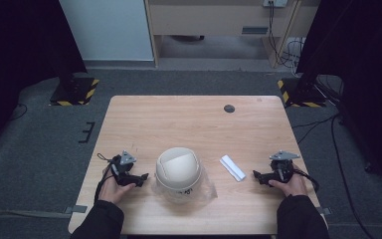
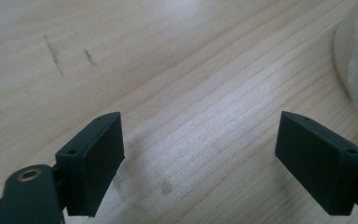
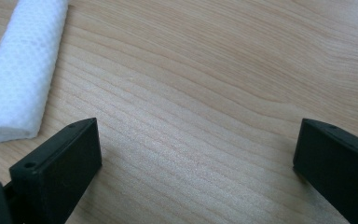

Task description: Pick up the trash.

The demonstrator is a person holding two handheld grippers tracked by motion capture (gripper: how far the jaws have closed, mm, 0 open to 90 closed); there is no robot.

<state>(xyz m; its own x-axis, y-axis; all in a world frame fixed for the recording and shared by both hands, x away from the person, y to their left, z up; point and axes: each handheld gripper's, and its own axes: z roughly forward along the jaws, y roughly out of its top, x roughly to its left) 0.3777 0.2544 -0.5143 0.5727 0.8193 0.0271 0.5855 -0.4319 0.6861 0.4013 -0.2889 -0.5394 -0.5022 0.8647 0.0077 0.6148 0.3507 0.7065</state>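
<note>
A cream domed bin lid with a swing flap sits on clear plastic at the table's near middle. A folded white paper towel lies to its right. My left gripper rests on the table just left of the lid, held by a hand, jaws wide apart over bare wood; the lid's edge shows at the right of the left gripper view. My right gripper rests right of the towel, open, with the towel ahead at its left.
The wooden table has a dark round grommet near its far edge. Grey carpet surrounds it, with black stands on hazard-striped bases at both far corners and cables on the floor at the right.
</note>
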